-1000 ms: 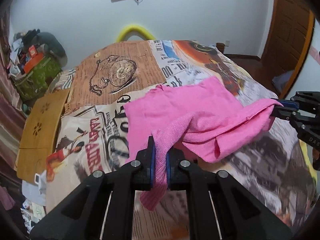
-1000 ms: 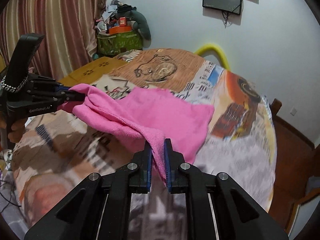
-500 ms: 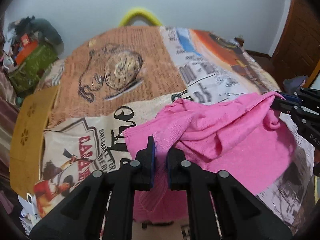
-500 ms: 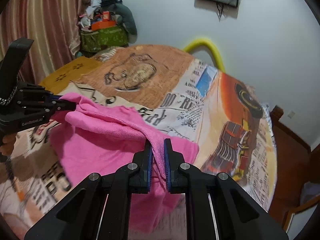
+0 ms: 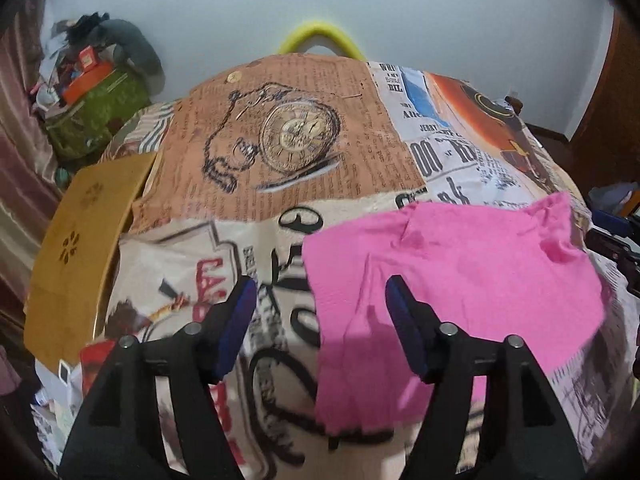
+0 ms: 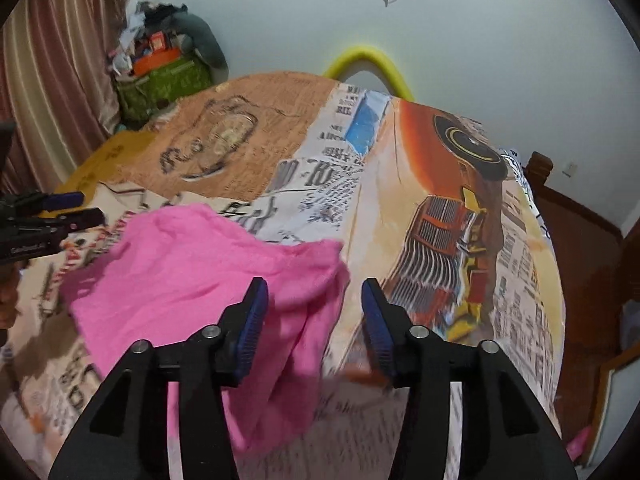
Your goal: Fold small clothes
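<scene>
A small pink garment [image 5: 452, 280] lies folded over on the printed bedspread [image 5: 304, 152], its near edge hanging toward me. My left gripper [image 5: 320, 300] hovers over the garment's left edge; its jaws are opening and the blue pads touch no cloth. In the right wrist view the same pink garment [image 6: 192, 280] lies left of centre. My right gripper [image 6: 314, 300] is above its right edge, jaws opening, cloth below the gap but not pinched. The left gripper [image 6: 76, 208] shows at the far left there, and the right gripper's tips [image 5: 612, 232] at the far right edge of the left view.
A yellow curved tube [image 5: 320, 36] rises behind the bed. A green bag with clutter [image 5: 96, 108] stands at the back left by the curtain. A yellow-brown board [image 5: 84, 248] lies along the bed's left side. Wooden furniture [image 6: 580, 240] is on the right.
Both grippers have let go of the pink garment and stand open. The cloth, held up and carried over before, now lies flat on the bedspread. Both hands moved forward and slightly down.
</scene>
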Motion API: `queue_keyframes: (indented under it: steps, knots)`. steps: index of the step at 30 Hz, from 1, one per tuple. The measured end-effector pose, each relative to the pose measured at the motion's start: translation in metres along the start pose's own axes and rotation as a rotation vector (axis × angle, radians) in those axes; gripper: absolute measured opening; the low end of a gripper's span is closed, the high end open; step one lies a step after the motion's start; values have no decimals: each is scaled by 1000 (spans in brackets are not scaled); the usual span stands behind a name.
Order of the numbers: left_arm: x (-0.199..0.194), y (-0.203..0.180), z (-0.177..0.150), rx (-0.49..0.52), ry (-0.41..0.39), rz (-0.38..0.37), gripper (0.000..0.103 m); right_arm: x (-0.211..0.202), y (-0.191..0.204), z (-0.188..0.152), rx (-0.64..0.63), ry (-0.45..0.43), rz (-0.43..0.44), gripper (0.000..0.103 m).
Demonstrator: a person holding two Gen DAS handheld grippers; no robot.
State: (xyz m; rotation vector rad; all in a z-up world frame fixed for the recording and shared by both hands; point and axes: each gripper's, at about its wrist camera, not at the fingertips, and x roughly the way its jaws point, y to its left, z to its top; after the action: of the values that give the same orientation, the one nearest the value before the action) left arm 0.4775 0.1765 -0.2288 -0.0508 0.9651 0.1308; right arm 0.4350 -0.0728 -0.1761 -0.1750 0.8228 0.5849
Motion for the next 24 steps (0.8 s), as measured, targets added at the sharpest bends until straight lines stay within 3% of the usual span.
queue_keyframes:
  steps: [4, 11, 12, 13, 14, 16, 19, 24]
  knots:
    - [-11, 5, -25, -28, 42, -48, 68, -24, 6, -17, 31, -32, 53, 63]
    - [7, -5, -58, -61, 135, -101, 68, -14, 16, -52, 82, 18, 116, 63]
    - [11, -5, -60, -69, 140, -99, 65, -11, 14, -54, 98, 23, 124, 63]
    - [17, -7, -62, -82, 152, -111, 51, -8, 14, -56, 117, 28, 139, 62]
    - [22, -9, -64, -94, 168, -138, 44, -4, 12, -56, 143, 27, 161, 59]
    - [24, -12, -64, -110, 160, -142, 31, 1, 10, -56, 171, 36, 206, 34]
    - [11, -21, -65, -86, 119, -115, 18, 0, 14, -58, 186, 32, 222, 17]
    - [-21, -21, -76, -59, 92, -148, 16, -19, 28, -64, 134, 22, 201, 12]
